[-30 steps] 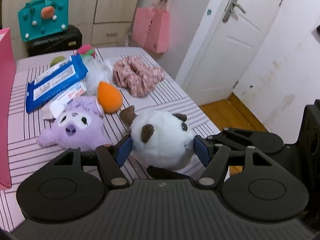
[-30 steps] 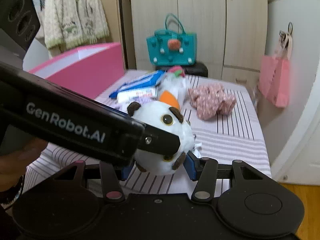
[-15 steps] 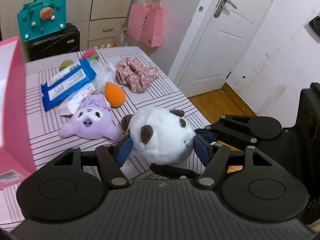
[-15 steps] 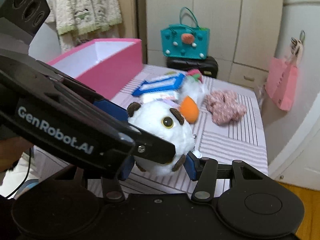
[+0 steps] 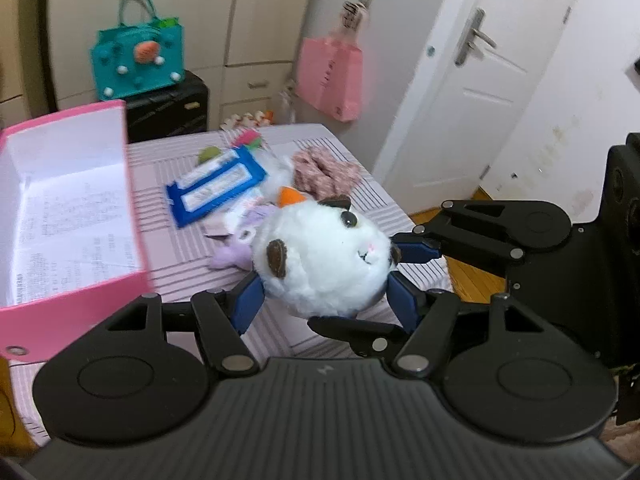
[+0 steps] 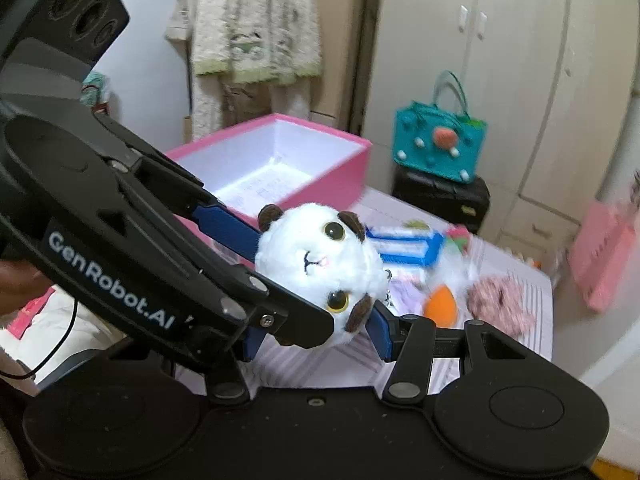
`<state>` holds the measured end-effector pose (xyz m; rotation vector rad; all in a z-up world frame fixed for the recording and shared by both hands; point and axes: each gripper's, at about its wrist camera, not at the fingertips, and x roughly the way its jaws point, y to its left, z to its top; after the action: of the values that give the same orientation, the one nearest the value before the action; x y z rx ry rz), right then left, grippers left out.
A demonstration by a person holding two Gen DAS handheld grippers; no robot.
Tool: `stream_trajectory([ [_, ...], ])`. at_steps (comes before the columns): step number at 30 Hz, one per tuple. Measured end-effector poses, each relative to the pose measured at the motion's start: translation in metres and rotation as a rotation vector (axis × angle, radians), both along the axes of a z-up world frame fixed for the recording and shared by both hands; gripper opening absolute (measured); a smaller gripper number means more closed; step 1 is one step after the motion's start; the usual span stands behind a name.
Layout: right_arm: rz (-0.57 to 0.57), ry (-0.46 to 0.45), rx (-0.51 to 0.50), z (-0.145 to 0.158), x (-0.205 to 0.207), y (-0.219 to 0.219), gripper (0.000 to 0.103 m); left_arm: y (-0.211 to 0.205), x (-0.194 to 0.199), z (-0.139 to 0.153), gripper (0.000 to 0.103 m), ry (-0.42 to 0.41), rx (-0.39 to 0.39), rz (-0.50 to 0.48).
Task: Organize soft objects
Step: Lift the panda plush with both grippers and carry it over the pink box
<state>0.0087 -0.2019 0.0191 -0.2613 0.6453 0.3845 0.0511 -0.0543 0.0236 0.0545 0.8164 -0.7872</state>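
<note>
Two grippers, one white plush

Both grippers clamp the same round white plush toy (image 5: 324, 260) with brown ears, holding it in the air above the striped table (image 5: 176, 256). The left gripper (image 5: 322, 294) presses its blue fingers (image 5: 248, 300) into the toy's sides; the right gripper (image 6: 316, 330) grips it from the other direction, its blue fingers (image 6: 380, 334) sunk into the fur. In the right wrist view the left gripper's body carries white lettering, "GenRobot.AI". An open pink box (image 6: 320, 184) with a white inside stands just beyond the toy; printed text covers its floor, too blurred to read. On the table behind lie a blue wipes pack (image 5: 218, 190) whose label cannot be read, a purple plush (image 5: 240, 246), an orange sponge (image 6: 440, 306) and a pink floral fabric piece (image 5: 324, 170). A teal bag (image 6: 438, 148) sits on a black case (image 6: 440, 196)
</note>
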Motion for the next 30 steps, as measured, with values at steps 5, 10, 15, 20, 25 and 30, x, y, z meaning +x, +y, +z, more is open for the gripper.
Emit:
stream_trajectory([
  [5, 0.06, -0.038, -0.007, 0.011, 0.009, 0.021, 0.058, 0.024, 0.004, 0.013, 0.066, -0.042, -0.001, 0.052],
  [10, 0.123, -0.085, -0.002, 0.025, 0.025, 0.039, 0.058, 0.045, 0.015, 0.028, 0.066, -0.091, -0.006, 0.1],
  [15, 0.173, -0.146, 0.017, 0.037, 0.048, 0.052, 0.058, 0.063, 0.037, 0.039, 0.066, -0.119, -0.032, 0.144],
  [20, 0.214, -0.148, 0.079, 0.039, 0.083, 0.061, 0.058, 0.078, 0.064, 0.041, 0.066, -0.139, -0.029, 0.189],
  [25, 0.273, -0.187, 0.105, 0.028, 0.118, 0.069, 0.057, 0.093, 0.102, 0.029, 0.066, -0.087, -0.042, 0.254],
  [30, 0.308, -0.106, 0.143, 0.0, 0.159, 0.076, 0.057, 0.101, 0.14, -0.005, 0.066, 0.03, -0.015, 0.312],
])
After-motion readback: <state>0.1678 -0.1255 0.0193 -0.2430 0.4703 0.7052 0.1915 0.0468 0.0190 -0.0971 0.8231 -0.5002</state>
